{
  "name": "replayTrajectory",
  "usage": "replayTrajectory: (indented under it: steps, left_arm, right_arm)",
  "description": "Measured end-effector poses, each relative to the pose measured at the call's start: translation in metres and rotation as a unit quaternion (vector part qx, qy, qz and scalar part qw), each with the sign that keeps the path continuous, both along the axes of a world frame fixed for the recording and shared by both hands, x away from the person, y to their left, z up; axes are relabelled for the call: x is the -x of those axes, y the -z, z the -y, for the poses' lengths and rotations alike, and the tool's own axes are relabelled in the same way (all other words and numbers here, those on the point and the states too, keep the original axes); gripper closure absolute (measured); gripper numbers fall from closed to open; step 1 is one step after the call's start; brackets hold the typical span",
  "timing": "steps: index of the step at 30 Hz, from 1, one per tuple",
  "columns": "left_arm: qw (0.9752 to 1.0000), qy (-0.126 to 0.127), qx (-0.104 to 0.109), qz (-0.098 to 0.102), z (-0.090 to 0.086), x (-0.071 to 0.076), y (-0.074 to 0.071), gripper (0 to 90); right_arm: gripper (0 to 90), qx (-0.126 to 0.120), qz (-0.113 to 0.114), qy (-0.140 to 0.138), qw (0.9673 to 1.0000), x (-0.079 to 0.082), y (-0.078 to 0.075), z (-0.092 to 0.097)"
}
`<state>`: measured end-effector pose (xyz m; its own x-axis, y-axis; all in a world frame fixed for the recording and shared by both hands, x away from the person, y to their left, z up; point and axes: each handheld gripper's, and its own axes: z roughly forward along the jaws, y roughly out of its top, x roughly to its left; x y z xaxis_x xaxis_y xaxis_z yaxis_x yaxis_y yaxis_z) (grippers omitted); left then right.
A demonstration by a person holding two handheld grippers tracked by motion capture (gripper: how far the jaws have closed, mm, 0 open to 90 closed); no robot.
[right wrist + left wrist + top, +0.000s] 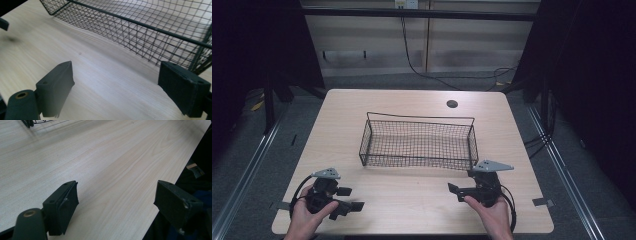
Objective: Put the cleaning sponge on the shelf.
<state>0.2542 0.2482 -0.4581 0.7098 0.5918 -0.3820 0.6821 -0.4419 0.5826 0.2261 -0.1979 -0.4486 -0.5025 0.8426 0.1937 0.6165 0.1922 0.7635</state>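
A black wire basket [419, 142] stands empty in the middle of the light wooden table [412, 200]. My left gripper [352, 198] rests low at the front left, held by a hand, jaws pointing right, open with nothing between them. In the left gripper view its jaws [116, 202] stand wide apart over bare wood. My right gripper [453, 190] sits at the front right, just below the basket's near right corner, jaws pointing left and open. In the right gripper view the basket's mesh wall [140, 32] rises just beyond the empty jaws [116, 87].
A dark round hole [452, 104] marks the table's far right. Metal floor rails [242, 170] run along both sides of the table. Cables [422, 70] trail on the floor behind it. Bits of tape [542, 202] stick at the front corners.
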Motion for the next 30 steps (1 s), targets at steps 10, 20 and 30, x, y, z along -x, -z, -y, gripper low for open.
replayTrajectory:
  steps: [10,20,30]
  left_arm:
    - [1.0,-0.001,0.0,-0.001,0.0,0.0,0.0,18.7]
    - [1.0,0.001,-0.001,-0.001,0.0,0.0,0.0,18.7]
    - [1.0,0.001,0.0,-0.002,0.0,0.0,0.0,18.7]
  right_arm:
    - [13.6,-0.001,0.011,0.022,0.9997,0.0,-0.004,-0.003]
    - [13.3,0.015,0.008,0.012,0.9998,0.0,-0.012,-0.002]
    - [13.5,0.03,0.043,0.041,0.9978,0.001,-0.028,0.012]
